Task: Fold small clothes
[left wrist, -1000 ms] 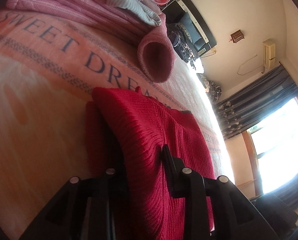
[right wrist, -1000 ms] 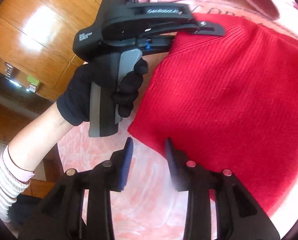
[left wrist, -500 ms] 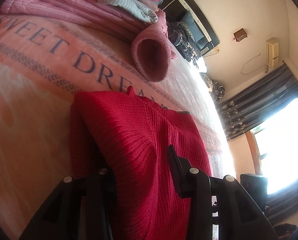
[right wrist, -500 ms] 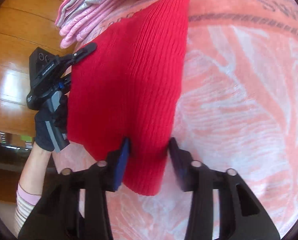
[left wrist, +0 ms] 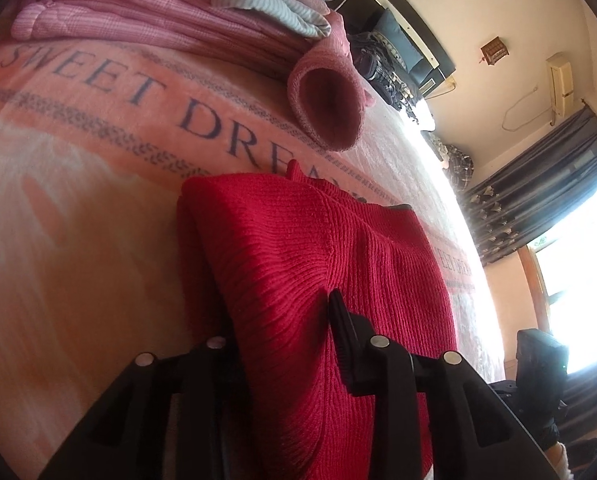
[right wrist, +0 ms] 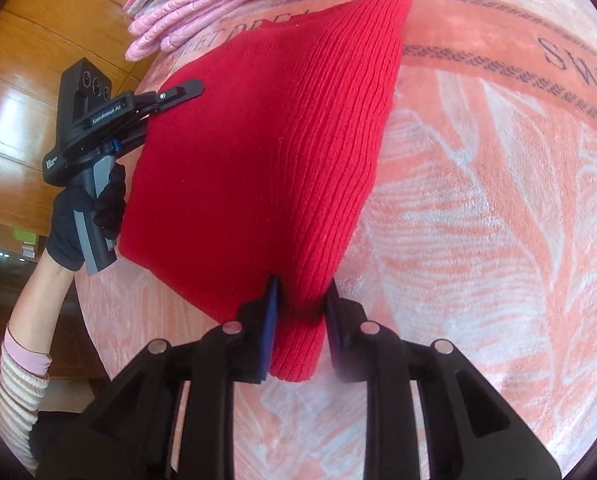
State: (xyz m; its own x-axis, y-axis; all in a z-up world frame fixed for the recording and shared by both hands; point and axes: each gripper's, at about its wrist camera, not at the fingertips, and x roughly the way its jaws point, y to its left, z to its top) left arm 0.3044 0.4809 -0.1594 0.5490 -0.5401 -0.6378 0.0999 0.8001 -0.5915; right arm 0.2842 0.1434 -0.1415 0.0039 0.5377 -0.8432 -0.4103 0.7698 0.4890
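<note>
Since half a second ago the red knit sweater (right wrist: 258,152) has barely shifted on the pink "Sweet Dreams" blanket (right wrist: 478,208). At its left edge the gloved hand (right wrist: 78,220) holds the left gripper (left wrist: 282,320) pinching it; the right gripper (right wrist: 300,304) now pinches its near corner.

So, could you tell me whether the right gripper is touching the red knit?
Touching: the right wrist view shows the right gripper clamped on the red knit, fabric pinched between both fingers.
</note>
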